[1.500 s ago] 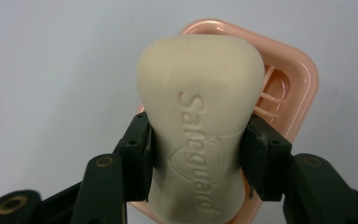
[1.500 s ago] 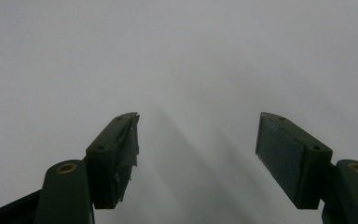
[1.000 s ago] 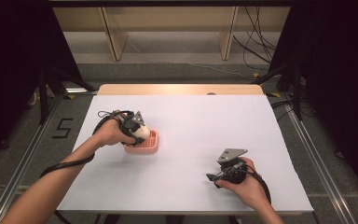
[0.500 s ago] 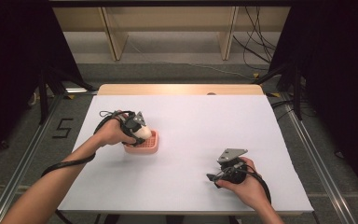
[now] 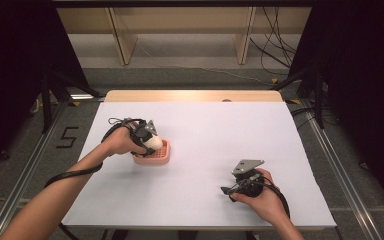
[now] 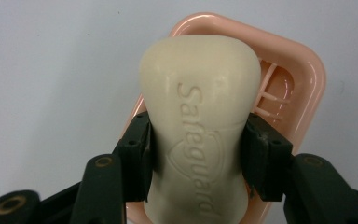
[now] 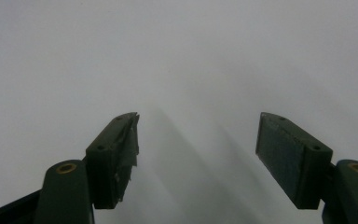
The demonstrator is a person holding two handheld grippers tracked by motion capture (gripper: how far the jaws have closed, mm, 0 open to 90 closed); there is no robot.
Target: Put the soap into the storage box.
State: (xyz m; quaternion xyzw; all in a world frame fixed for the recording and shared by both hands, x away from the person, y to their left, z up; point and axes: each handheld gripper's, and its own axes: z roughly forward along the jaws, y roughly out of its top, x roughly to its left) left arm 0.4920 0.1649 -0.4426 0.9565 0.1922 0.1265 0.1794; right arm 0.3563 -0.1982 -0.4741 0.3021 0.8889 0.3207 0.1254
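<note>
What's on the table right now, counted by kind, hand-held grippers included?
Soap bar: 1
Pink soap dish: 1
Hand-held gripper: 2, left hand-held gripper and right hand-held gripper
Total: 4

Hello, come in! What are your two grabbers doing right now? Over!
Left gripper shut on soap bar, over pink soap dish. Right gripper open, empty, over white table. Nothing in the way.

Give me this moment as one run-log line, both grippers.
left gripper: shut on soap bar, over pink soap dish | right gripper: open, holding nothing, over white table
</note>
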